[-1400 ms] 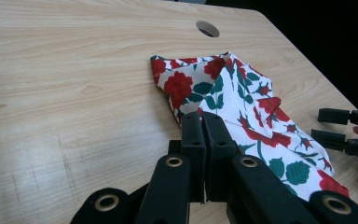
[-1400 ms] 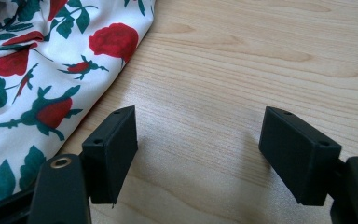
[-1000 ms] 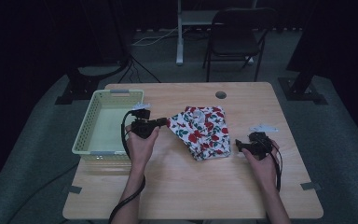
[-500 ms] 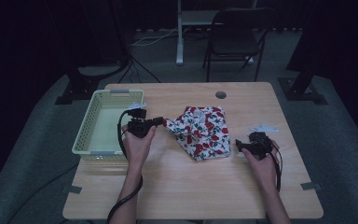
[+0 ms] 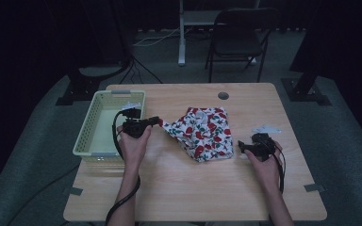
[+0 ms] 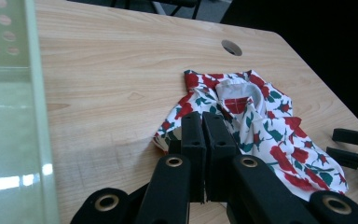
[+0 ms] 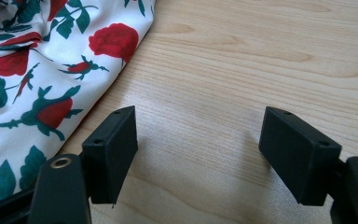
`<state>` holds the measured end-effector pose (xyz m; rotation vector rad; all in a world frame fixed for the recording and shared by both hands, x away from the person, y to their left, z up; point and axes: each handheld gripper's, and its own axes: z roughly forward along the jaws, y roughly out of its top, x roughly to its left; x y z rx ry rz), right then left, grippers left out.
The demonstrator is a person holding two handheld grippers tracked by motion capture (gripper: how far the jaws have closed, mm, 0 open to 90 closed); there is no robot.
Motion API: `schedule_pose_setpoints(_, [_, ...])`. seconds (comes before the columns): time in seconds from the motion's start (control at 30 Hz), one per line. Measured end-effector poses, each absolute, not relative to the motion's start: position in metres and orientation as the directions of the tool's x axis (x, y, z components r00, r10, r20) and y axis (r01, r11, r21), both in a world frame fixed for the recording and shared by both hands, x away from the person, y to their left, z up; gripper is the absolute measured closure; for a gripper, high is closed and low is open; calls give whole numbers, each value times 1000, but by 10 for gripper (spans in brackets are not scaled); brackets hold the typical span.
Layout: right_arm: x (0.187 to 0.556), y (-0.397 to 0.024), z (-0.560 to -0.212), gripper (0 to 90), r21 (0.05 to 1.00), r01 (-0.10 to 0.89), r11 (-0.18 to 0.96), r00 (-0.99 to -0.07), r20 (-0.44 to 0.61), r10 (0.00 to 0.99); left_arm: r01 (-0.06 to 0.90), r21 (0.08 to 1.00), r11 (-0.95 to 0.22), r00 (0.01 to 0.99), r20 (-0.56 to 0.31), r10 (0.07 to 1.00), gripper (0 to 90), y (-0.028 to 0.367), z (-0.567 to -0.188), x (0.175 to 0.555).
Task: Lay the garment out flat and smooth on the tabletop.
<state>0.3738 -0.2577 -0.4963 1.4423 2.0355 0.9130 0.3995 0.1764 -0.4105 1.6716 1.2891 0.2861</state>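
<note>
two grippers: we work one floral cloth [image 5: 202,133] at mid-table.
left gripper [image 5: 156,121]: jaws pressed together, pinching the cloth's left corner.
change: that corner has been drawn left toward the basket [image 5: 87,141], stretching the cloth.
right gripper [image 5: 241,146]: jaws spread, empty, just beside the cloth's right edge.
meaning: we judge the cloth is headed for the basket.

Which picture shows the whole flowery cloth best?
The high view: the whole cloth lies spread on the table. The left gripper view shows most of it, partly behind the tongs. The right gripper view catches just one edge, up close.
</note>
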Motion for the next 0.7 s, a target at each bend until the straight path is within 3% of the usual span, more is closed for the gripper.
schedule_pose_setpoints(0.7, [374,-258,-496,272,749,624,222,-329,-6,944,619,782,72,359,-363,860,899,193,-408,407])
